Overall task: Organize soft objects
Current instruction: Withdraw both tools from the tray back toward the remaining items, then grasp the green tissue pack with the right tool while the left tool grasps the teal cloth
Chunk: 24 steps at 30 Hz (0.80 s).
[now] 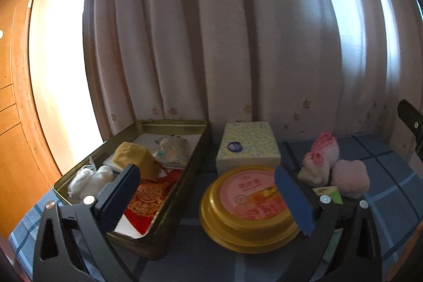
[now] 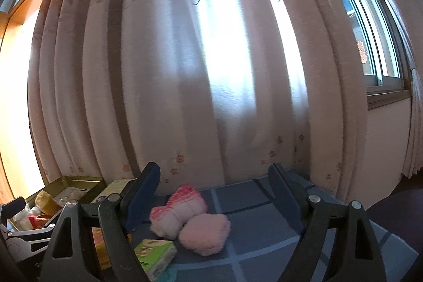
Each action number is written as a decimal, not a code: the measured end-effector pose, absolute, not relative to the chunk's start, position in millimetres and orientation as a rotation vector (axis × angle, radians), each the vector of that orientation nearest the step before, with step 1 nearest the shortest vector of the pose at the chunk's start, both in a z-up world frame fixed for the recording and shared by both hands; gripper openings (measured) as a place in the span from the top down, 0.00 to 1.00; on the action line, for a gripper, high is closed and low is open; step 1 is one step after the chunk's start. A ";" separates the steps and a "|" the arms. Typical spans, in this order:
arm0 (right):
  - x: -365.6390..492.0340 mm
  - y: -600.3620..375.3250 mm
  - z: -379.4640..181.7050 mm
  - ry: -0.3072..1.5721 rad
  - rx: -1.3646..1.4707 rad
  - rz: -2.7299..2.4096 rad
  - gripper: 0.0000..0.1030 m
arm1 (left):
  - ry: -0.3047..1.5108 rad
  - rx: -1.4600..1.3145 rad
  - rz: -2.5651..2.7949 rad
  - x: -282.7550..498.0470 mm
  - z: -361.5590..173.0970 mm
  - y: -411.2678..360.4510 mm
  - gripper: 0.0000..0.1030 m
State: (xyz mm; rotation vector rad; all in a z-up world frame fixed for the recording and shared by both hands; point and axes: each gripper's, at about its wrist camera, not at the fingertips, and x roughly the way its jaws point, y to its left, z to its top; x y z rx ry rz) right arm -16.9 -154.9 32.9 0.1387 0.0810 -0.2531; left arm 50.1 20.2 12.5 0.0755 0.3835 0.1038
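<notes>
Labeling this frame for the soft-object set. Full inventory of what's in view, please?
tin: 1, gold-green, left on the cloth, open, holding soft items
wrapped rolls: 2, white, tin's near-left corner
yellow bundle: 1, mustard, middle of tin
red cloth: 1, red and gold, tin's near end
tissue box: 1, pale yellow, behind the round tin
round tin: 1, gold with pink lid, centre
knit sock: 1, white and pink, right of centre
pink puff: 1, pink, touching the sock
tissue pack: 1, green, in front of the sock
cloth: 1, blue checked, under everything
curtain: 1, cream floral, behind
left gripper: 1, black, open
right gripper: 1, black, open
</notes>
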 end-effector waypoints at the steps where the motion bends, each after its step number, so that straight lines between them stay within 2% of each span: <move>1: -17.8 -158.1 33.0 0.081 0.140 -0.257 0.17 | 0.384 0.081 0.101 49.6 12.5 17.1 0.00; 10: -16.2 -191.6 30.2 0.143 0.162 -0.307 0.17 | 0.440 0.056 0.038 42.9 11.0 8.0 0.00; 20: -0.2 -205.1 20.8 0.323 0.184 -0.202 0.17 | 0.509 0.051 0.005 32.6 6.3 -0.3 0.00; 23: 5.1 -188.2 16.9 0.397 0.179 -0.080 0.22 | 0.547 0.067 0.041 28.9 -6.1 1.6 0.01; 24: 8.3 -183.3 14.5 0.426 0.189 -0.038 0.25 | 0.589 0.088 0.050 31.1 -11.2 0.0 0.06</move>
